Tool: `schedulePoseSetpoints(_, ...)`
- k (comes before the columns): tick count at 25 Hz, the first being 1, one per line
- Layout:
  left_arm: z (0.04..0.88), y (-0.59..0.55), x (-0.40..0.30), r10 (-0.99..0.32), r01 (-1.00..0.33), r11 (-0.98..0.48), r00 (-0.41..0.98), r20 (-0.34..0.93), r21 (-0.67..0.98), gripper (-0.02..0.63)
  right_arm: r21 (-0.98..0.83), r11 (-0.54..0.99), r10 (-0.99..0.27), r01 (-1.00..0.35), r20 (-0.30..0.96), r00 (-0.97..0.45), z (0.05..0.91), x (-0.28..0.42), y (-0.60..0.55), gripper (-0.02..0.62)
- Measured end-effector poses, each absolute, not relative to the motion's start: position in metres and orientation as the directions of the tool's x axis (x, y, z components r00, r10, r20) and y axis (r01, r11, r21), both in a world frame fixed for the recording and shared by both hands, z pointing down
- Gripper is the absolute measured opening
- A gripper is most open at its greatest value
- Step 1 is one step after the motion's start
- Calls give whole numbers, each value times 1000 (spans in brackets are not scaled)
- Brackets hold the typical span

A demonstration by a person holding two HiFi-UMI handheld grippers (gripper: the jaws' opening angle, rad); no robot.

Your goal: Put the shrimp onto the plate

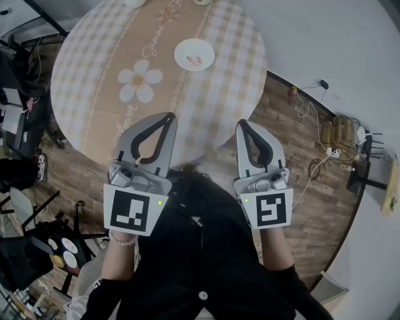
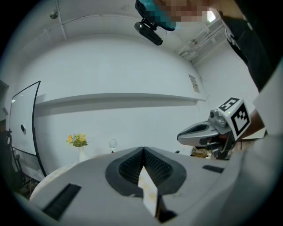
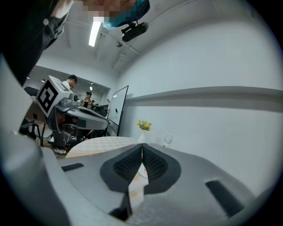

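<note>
Left arm pose: the grey left claw (image 1: 170,116) is hovering close to the body, aiming forward over the near edge of the round checked-cloth surface (image 1: 94,69)
Right arm pose: the grey right claw (image 1: 241,123) is hovering alongside, aiming the same way
Shrimp: the small pink shrimp (image 1: 194,60) is lying on the round white plate (image 1: 203,45), well ahead of both claws; it is too small to tell its long axis or heading
Left claw state: jaws are meeting at the tips, gripping nothing
Right claw state: jaws are pressing together, empty

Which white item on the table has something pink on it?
The round plate right of the printed daisy; a small pink piece lies on it. The two white items at the far edge are cropped and show none.
</note>
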State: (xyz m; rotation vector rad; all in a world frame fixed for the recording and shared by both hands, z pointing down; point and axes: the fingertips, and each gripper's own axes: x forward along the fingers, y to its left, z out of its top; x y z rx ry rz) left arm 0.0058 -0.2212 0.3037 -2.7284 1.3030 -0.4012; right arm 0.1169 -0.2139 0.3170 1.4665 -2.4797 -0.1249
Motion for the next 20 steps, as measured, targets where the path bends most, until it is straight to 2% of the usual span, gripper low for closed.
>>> schedulePoseSetpoints(20,305,-224,7,-773,-750,-634,605,193,-188,0,218,504,-861,-836,198,-468,322,113,-215,2)
